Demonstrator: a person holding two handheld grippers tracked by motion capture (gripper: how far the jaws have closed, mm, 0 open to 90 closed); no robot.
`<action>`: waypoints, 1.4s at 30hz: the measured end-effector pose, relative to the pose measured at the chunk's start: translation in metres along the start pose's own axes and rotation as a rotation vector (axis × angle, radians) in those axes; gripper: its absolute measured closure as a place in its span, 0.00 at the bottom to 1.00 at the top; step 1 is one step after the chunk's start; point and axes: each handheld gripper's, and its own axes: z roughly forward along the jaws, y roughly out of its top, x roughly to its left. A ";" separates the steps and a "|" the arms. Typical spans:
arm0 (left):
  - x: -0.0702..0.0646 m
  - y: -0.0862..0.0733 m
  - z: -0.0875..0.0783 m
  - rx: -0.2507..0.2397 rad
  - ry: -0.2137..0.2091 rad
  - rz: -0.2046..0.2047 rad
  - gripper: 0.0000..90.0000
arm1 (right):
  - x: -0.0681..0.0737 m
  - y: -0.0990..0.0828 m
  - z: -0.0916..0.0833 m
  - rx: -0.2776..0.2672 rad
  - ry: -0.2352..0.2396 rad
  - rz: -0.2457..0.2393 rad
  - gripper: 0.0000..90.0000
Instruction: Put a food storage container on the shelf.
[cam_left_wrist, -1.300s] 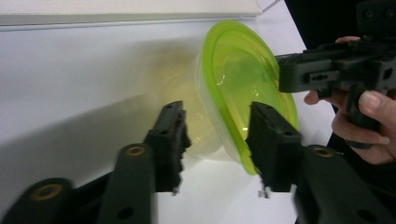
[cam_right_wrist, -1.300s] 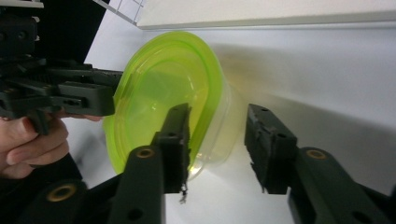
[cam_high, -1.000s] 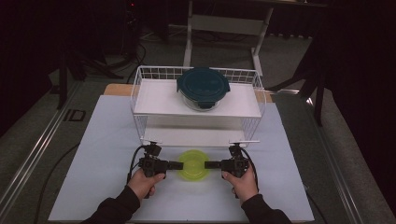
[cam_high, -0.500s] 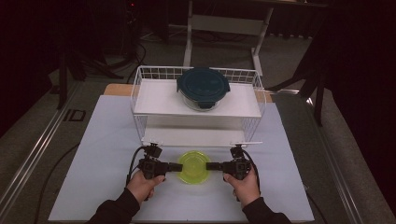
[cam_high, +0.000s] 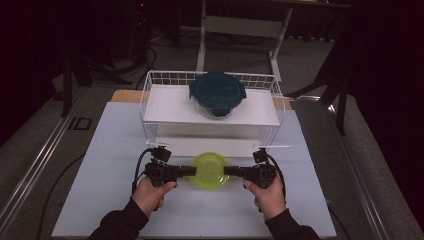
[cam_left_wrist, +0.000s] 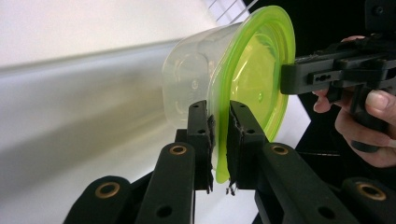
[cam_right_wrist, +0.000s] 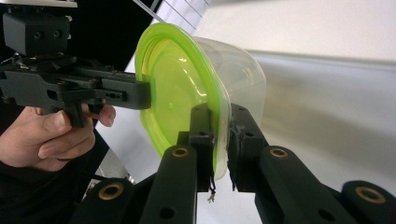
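A: So, how do the two grippers hold the tub (cam_high: 210, 170)?

B: Each is clamped on the lid's rim, one from either side. The left gripper (cam_high: 188, 171) has the lip on the tub's left, the right gripper (cam_high: 229, 171) the lip opposite. In the left gripper view the jaws stand narrow, with the green edge pinched between the pads (cam_left_wrist: 209, 135); the right gripper view shows the same on the far side (cam_right_wrist: 212, 140).

A: Why two grips on so small a thing?

B: Probably balance. The rim is thin and soft-looking, so a single pinch would likely let the tub sag or twist. Held at opposite points it stays level, lid up.

A: And where is it?

B: Between the two hands, over the white mat (cam_high: 100, 165), just in front of the wire rack (cam_high: 150, 100). It seems lifted off the mat, though the high view alone doesn't settle that.

A: What does it look like?

B: A round, clear plastic body under a lime-green, translucent lid with a raised ring and a flared lip. It looks empty.

A: Anything on the rack?

B: A glass bowl with a dark teal lid (cam_high: 218, 90) sits on its upper shelf (cam_high: 170, 107); the lower level looks free, so the tub may be bound there.
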 end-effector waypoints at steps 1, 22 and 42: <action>-0.006 0.003 -0.006 -0.012 0.000 0.013 0.91 | 0.006 0.003 -0.005 -0.010 0.006 -0.012 0.90; -0.054 0.042 -0.054 -0.091 -0.021 0.109 0.91 | 0.058 0.034 -0.049 -0.092 0.026 -0.086 0.90; -0.086 0.109 -0.083 -0.180 -0.016 0.172 0.91 | 0.094 0.101 -0.086 -0.169 0.011 -0.140 0.90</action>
